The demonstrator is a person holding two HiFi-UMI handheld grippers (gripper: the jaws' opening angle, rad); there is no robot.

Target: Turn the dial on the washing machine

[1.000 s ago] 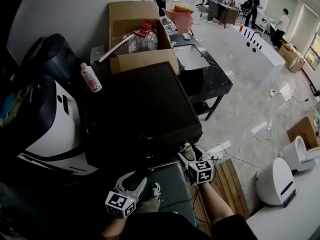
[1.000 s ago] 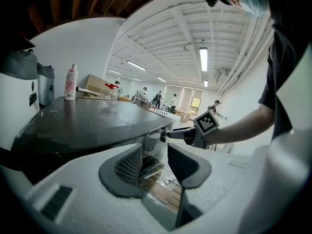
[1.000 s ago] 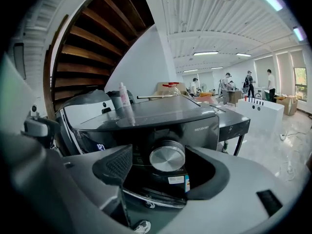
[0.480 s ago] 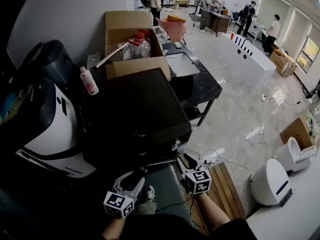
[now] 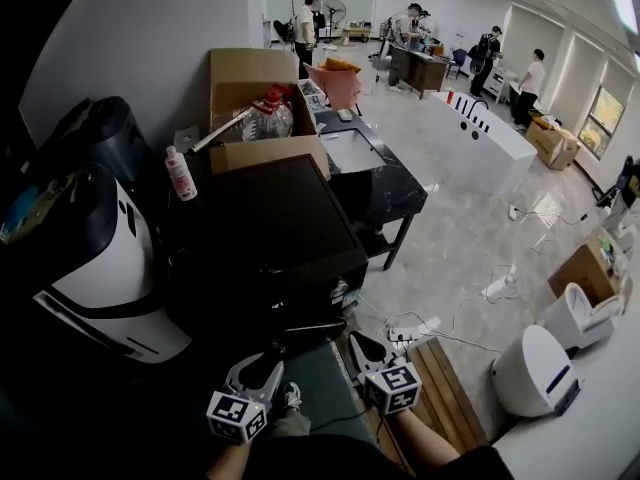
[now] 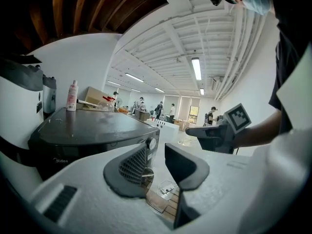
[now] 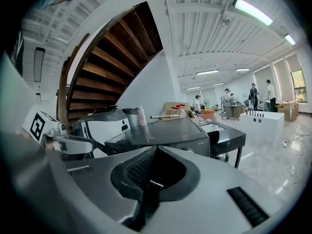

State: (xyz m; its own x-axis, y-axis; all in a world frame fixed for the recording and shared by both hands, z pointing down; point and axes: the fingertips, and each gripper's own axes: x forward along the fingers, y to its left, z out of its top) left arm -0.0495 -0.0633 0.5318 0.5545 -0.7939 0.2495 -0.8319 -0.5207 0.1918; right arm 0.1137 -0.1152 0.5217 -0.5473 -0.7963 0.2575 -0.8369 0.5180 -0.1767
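Observation:
The black washing machine (image 5: pixel 265 238) stands in front of me, and its round silver dial (image 6: pixel 152 143) sits at the top front corner in the left gripper view. Both grippers hang below and short of the machine's front, touching nothing. My left gripper (image 5: pixel 258 366) points at the front; its jaws (image 6: pixel 156 162) are closing with a gap and nothing between them. My right gripper (image 5: pixel 358 346) is shut with its pads together (image 7: pixel 155 152) on nothing. It sits a little short of the dial's corner. Each gripper shows in the other's view: the right gripper (image 6: pixel 209 133), the left gripper (image 7: pixel 68 144).
A white appliance (image 5: pixel 100 258) stands left of the machine, with a pink-and-white bottle (image 5: pixel 180 173) and an open cardboard box (image 5: pixel 255 98) behind it. A black table (image 5: pixel 375 173) is to the right. A power strip (image 5: pixel 410 333), cables and a wooden pallet (image 5: pixel 450 378) lie on the floor.
The right gripper's jaws have gone from open to shut, and it has drawn back from the machine's front. The left jaws have narrowed a little. The head view has tilted up.

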